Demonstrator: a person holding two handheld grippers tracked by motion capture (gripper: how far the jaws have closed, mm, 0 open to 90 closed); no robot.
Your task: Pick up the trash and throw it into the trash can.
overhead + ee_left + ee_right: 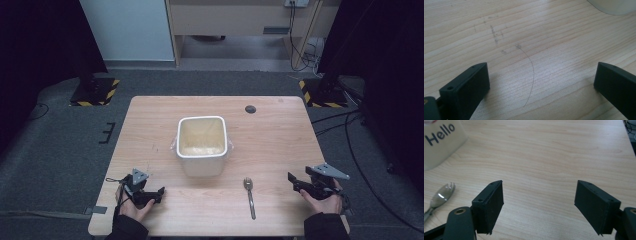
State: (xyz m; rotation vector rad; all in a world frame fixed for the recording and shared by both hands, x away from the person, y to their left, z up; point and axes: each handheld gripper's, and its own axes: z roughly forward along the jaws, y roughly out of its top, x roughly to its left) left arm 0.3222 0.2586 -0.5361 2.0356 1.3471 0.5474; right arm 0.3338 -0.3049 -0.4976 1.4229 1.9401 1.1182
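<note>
resting low at the near edge of the surface (150,107), both my grippers hold nothing; the left gripper (161,190) sits by the near left corner with its fingers (465,88) spread wide over bare wood; the right gripper (291,177) sits near the right edge, fingers (489,205) just as wide apart, nothing between them; i judge they wait apart like this so the middle stays free to reach; the spork (249,196) lies flat near the near edge, closer to my right gripper, handle toward me, its pronged head toward the white bin (201,145) that stands at the centre, lined with a clear bag, likely where the spork is meant to go; the bin's lettering is cut off at "hello" in the right gripper view; what lies at its bottom i cannot make out.
</note>
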